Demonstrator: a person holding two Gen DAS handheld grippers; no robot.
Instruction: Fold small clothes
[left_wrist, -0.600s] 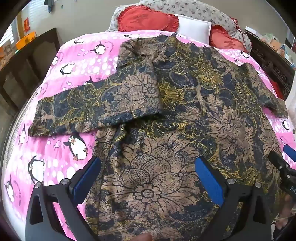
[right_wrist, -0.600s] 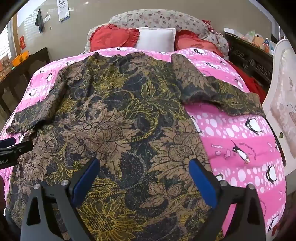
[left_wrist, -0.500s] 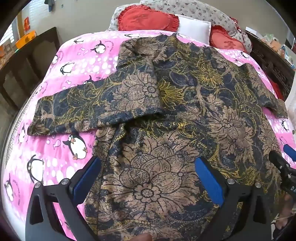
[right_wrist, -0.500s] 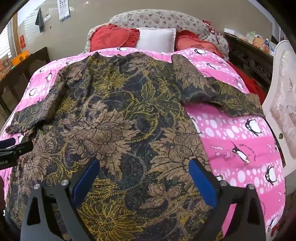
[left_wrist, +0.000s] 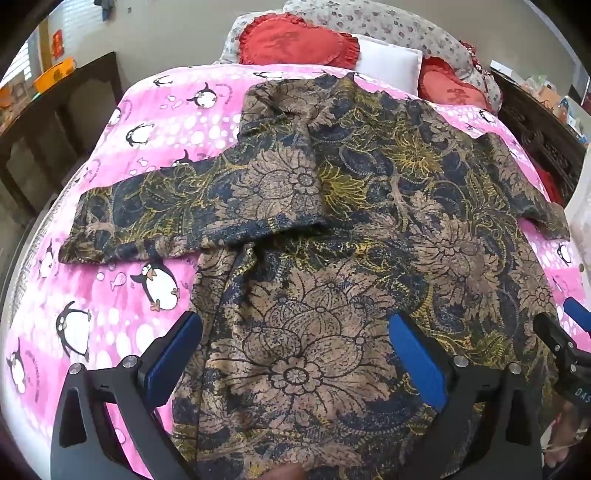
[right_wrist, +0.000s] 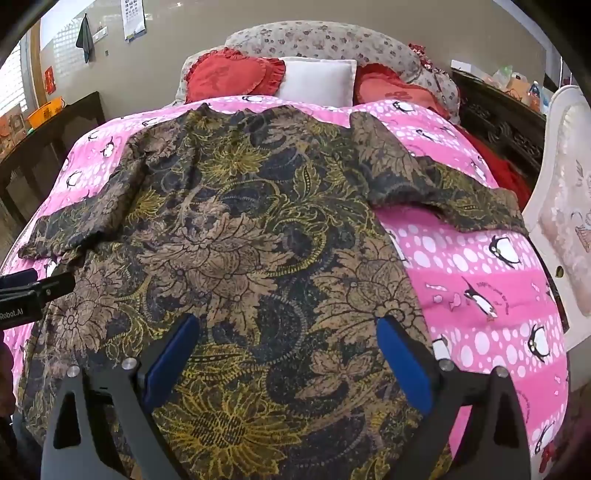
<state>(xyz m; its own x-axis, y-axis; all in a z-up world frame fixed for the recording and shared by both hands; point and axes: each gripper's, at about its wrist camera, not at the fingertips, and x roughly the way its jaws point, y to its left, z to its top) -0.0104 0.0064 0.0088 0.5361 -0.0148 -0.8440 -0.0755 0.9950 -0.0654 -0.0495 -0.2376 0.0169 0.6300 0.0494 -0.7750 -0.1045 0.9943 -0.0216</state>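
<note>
Looking down both grippers, we see the shirt (left_wrist: 369, 229) spread flat on the pink blanket (left_wrist: 110, 295), its long axis running from the hem near us to the collar far off by the pillows (right_wrist: 317, 77), sleeves thrown out to either side. Our left gripper (left_wrist: 295, 347) hangs over the near left part of the body, jaws spread wide with nothing between them; its left finger sits over bare blanket just beside the shirt's left edge, its right finger over cloth. Our right gripper (right_wrist: 288, 347) hangs over the near right part, equally wide and empty, its right finger close to the shirt's right side edge. Neither appears to press on the fabric. The left sleeve (left_wrist: 177, 214) lies across to the left, beyond and left of the left gripper, so that hand is the nearer for it; the right sleeve (right_wrist: 443, 199) reaches toward the right edge of the bed, far and right of the right gripper. We judge the first fold not yet begun, and the move to turn on reaching forward and outward to a sleeve or side edge. Open blanket lies on both sides; a chair (right_wrist: 561, 206) crowds the right.
</note>
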